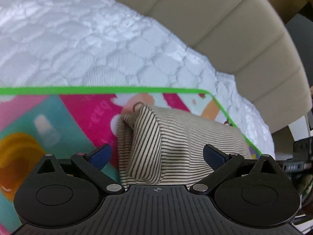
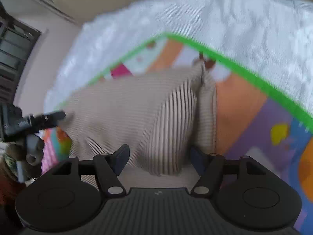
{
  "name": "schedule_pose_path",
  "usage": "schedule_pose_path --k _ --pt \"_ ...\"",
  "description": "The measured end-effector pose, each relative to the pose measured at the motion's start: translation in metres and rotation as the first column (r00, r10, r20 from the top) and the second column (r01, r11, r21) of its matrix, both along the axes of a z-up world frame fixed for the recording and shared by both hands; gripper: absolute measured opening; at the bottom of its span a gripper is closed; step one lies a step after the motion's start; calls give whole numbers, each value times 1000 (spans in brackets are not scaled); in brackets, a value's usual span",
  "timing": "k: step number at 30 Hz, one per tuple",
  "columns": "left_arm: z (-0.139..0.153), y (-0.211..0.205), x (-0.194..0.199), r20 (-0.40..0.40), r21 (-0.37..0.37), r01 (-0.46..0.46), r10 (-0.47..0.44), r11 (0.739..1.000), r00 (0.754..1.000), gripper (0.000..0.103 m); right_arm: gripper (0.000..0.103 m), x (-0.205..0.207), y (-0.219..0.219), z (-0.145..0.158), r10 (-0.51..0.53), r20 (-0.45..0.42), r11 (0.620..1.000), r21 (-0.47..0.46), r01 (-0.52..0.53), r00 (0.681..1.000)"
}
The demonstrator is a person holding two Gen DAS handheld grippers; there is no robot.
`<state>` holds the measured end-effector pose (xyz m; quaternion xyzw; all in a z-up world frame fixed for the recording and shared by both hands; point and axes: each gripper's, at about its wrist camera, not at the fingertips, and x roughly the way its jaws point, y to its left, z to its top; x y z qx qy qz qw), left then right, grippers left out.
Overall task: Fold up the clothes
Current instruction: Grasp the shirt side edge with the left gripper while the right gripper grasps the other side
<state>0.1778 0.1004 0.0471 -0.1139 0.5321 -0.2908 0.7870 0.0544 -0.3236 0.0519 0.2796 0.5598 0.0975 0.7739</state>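
While both wrist views are blurred a bit, the basics can be made out ok. A striped garment (image 1: 176, 143), cream w/ thin dark stripes, is seen bunched up on a colourful play mat (image 1: 64, 113) w/ a bright green border. The mat is laid over a white quilted cover (image 1: 88, 45), and a beige padded headboard (image 1: 225, 19) is seen behind that in the left view.

In the left wrist view the garment is found near the mat's far right corner, right up against the green edge. One fold of it is raised into a peak, w/ a small dark loop seen at the tip. The left gripper (image 1: 157, 153) is held wide apart, its blue-tipped fingers (image 1: 100, 153) spread to either side of the raised fold; whether the cloth is touched can't be told, but nothing is pinched.

In the right wrist view the same garment (image 2: 146, 107) is spread across the middle, a narrower strip of it running up toward the green border. The right gripper (image 2: 159, 156) is also spread open, w/ fabric lying between and beneath the fingers, not clamped. The other gripper (image 2: 39, 119) is glimpsed at the left edge, at the cloth's side.

Re writing: some pale lettering is printed on the pink part of the mat in the left view, but it's too smeared to be read. No brand can be made out on the grippers, only a small crosshair mark (image 1: 157, 189) on the left one.
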Motion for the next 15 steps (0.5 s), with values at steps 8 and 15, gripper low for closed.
schedule_pose_path --k 8,15 --pt "-14 -14 8 -56 -9 -48 47 999 997 71 48 4 15 -17 -28 43 998 57 25 999" --pt "9 -33 16 44 -22 -40 41 999 998 27 20 45 17 35 97 295 989 -132 -60 950"
